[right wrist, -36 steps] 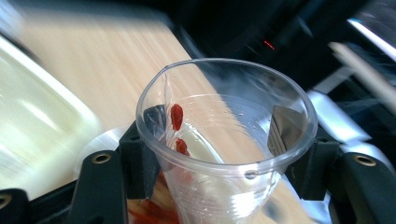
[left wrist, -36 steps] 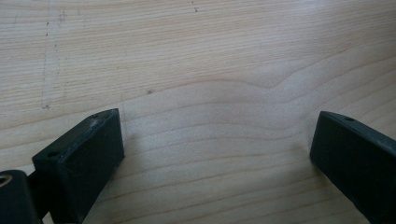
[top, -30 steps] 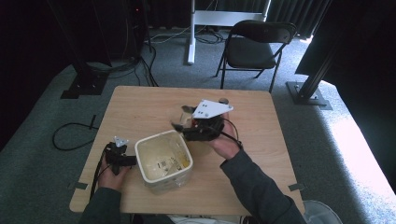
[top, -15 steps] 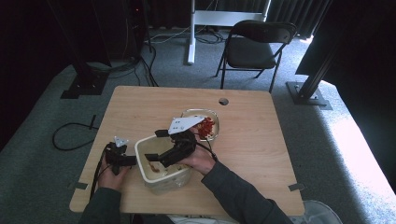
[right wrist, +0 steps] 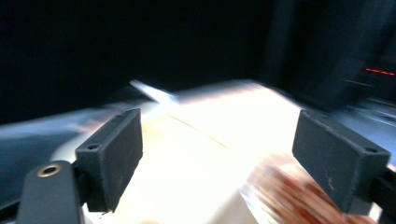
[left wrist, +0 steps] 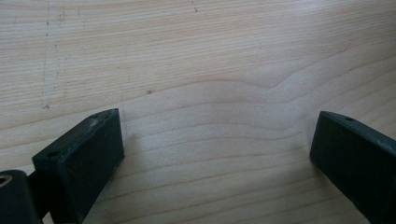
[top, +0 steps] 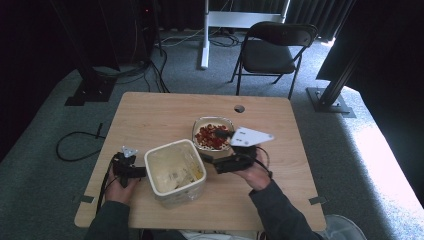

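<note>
Two containers sit on our wooden table [top: 165,115]: a cream-coloured tub [top: 176,172] near the front edge and, just behind and to its right, a clear bowl of red pieces [top: 212,135]. They stand close, though from the high view we cannot tell whether they touch.

Our left gripper [top: 131,170] lies low at the tub's left side, its tip right against the tub's wall or just short of it — the angle does not settle which. In the left gripper view its jaws stand wide apart over bare wood grain, with nothing between them.

Our right gripper [top: 212,161] lies level in front of the bowl, its tip pointing left toward the tub's right wall, and the grey plate [top: 251,136] on top of it overlaps the bowl's right rim in the high view. Its jaws have just been opening and then easing in a little; in the right gripper view they stand wide, with nothing pressed between the pads. That view is smeared and overexposed — we make out what is probably the bowl's red filling at lower right and a bright pale surface between the jaws, no more.

A black folding chair [top: 272,52] stands beyond the table's far edge.
</note>
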### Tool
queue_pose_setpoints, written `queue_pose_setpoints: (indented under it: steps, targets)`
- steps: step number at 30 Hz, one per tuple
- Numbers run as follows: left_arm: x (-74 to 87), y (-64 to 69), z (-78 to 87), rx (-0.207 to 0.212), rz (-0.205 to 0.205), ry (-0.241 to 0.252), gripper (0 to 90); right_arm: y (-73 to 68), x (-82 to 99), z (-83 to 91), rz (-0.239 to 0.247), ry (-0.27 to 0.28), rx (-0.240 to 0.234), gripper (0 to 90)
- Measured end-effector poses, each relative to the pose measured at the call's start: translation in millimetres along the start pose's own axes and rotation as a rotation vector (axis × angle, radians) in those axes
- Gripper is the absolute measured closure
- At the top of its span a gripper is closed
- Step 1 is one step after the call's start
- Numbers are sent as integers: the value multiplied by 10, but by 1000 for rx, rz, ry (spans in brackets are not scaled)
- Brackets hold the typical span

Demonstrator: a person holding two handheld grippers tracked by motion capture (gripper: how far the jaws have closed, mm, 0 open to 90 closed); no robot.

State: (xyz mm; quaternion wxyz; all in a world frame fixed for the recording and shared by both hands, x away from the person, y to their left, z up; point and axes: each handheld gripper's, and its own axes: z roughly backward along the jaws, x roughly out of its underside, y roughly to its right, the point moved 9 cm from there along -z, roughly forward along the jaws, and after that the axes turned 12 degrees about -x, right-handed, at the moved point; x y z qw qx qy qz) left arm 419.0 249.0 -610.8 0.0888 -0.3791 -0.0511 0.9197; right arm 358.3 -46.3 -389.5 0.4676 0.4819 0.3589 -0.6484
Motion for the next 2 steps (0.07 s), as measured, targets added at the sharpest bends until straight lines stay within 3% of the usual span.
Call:
queue_pose_setpoints:
  steps: [1, 2]
  targets:
    - [-1, 1, 0, 0, 1, 1, 33, 85, 88, 109, -1, -17, 57, 165]
    - [0, 0, -1, -1, 0, 1, 33, 159, 180, 209, -22, -24, 85, 182]
